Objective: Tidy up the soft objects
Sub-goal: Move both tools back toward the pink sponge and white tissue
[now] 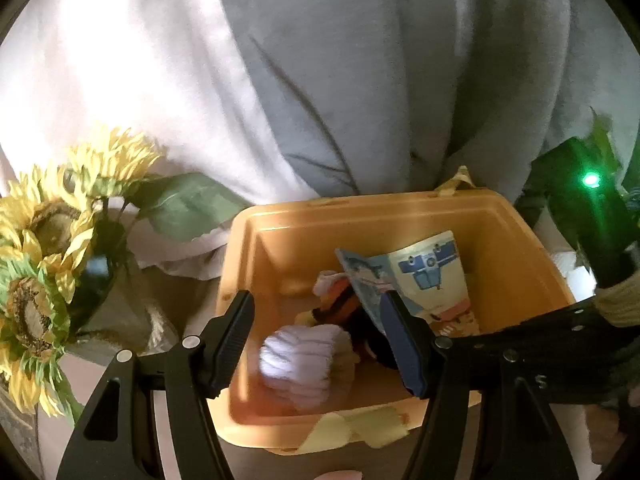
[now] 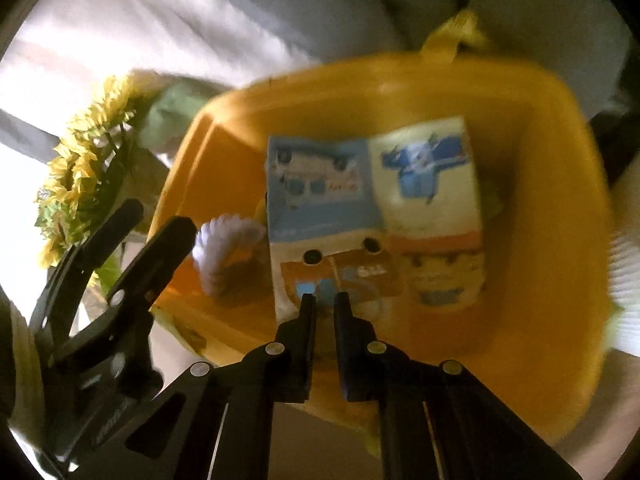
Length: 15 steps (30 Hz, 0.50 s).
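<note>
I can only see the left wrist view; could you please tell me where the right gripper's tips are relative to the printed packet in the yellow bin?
Observer: The right gripper sits at the lower edge of the printed packet, jaws nearly together; blur hides whether they pinch it.
Operator: Thank you. Is there anything on that lower part I cannot see?
Observer: Yes, two round holes in its orange strip, just above the gripper.

Both wrist views look steeply down, close — sharing the yellow bin (image 1: 516,248).
</note>
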Each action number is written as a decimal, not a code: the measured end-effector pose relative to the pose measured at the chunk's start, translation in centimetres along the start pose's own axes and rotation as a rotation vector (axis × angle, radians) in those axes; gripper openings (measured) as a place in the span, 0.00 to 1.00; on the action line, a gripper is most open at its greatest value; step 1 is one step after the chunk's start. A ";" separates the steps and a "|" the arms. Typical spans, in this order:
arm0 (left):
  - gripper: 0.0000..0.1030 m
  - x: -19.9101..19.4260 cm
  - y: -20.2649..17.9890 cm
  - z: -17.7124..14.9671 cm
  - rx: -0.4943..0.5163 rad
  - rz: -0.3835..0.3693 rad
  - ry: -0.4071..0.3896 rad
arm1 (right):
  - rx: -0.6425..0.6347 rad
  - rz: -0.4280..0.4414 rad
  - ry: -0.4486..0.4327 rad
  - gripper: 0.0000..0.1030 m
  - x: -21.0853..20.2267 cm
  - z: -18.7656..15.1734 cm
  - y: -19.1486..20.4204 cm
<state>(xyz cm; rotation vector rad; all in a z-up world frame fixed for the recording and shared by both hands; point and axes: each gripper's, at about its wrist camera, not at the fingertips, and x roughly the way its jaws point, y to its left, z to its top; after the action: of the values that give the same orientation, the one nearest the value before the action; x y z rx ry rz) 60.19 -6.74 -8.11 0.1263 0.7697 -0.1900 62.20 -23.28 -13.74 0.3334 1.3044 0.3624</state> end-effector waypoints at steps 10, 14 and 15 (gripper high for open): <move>0.63 0.2 1.2 -0.3 -0.027 0.016 0.032 | 0.011 -0.020 0.045 0.11 3.1 1.1 0.7; 0.63 -0.6 1.1 -0.3 -0.018 0.013 0.023 | -0.017 -0.050 -0.060 0.11 1.0 -0.2 1.7; 0.63 -0.9 1.0 -0.4 -0.015 0.012 0.020 | -0.024 -0.054 -0.088 0.11 0.4 -0.6 2.0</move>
<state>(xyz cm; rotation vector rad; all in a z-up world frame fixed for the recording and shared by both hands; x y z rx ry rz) 59.55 -5.58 -7.71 0.1190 0.7901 -0.1714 61.59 -21.32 -13.31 0.2901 1.2199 0.3149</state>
